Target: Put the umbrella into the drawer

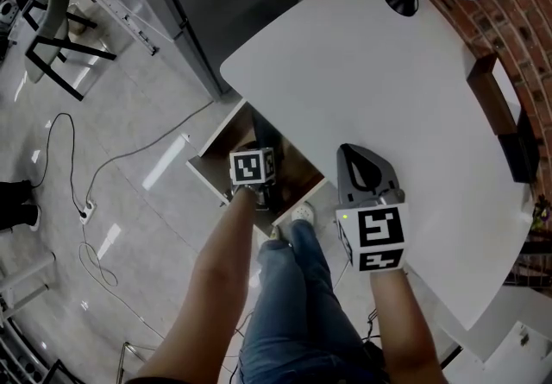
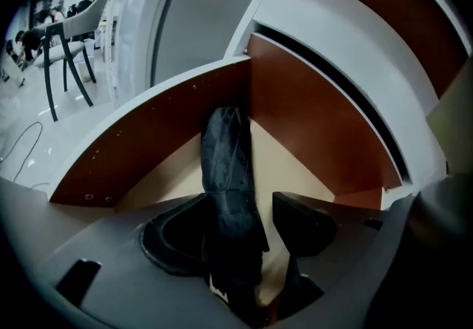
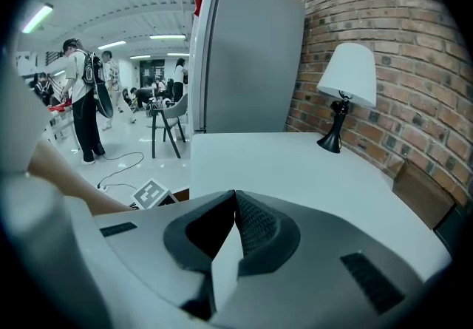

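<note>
Our left hand-held gripper (image 2: 240, 208) is released: its jaws stand wide with the folded dark umbrella (image 2: 229, 165) between them. The fabric lies against the left jaw, and a strip of pale drawer floor shows between it and the right jaw, so nothing is clamped. From the jaws the umbrella runs straight ahead inside the open drawer (image 2: 310, 120), and its far end reaches the far corner, where the two reddish-brown walls meet. We cannot tell whether its near end rests on the drawer floor.

In the head view this hand-held gripper points down into the drawer. The drawer stands pulled out from under the white table (image 1: 362, 63) at that table's near left edge.

Our right hand-held gripper (image 3: 235, 205) is clenched, its two ribbed jaws pressed together with nothing between them. It sits over the table just inside the near edge, right beside the drawer. We cannot tell whether it touches the top.

At the far right corner of the table a lamp (image 3: 346, 83) with a white shade and a black stem stands against the brick wall (image 3: 369, 2). A tall grey cabinet (image 3: 244, 54) rises beyond the table's far left edge. A cable (image 1: 69, 166) winds across the glossy floor (image 1: 129, 201) well to the left of the drawer.
</note>
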A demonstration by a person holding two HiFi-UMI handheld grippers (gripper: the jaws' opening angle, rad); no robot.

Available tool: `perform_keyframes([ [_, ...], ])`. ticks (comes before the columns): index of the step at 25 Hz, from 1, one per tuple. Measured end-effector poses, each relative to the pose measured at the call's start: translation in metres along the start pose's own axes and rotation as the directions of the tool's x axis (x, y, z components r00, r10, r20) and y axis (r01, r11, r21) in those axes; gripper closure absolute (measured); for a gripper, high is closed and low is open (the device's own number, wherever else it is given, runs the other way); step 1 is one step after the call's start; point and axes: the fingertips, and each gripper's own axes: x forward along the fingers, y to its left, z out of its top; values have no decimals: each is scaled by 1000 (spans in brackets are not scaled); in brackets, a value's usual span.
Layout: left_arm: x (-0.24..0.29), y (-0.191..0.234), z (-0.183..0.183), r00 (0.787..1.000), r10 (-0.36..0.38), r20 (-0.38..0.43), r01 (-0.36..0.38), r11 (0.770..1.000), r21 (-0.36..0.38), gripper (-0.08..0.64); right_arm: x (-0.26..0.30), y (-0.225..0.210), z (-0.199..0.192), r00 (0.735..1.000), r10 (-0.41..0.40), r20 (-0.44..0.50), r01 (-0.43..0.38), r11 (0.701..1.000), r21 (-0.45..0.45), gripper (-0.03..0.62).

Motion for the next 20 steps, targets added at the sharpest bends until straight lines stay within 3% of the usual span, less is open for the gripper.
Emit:
perform_keyframes([
  [4, -14, -7, -2, 1000, 7, -20, -6, 1000, 20, 297, -6, 0, 2, 1000, -2, 5, 2, 1000, 5, 592],
  [7, -28, -17, 4, 1000, -5, 6, 5, 999, 45, 270, -13, 2, 3, 1000, 2, 2, -2, 1000, 1, 592],
  [20, -114, -54, 12, 998, -20, 59, 14, 995, 102, 270, -66, 2, 16, 1000, -10, -5, 10, 1000, 12, 592],
])
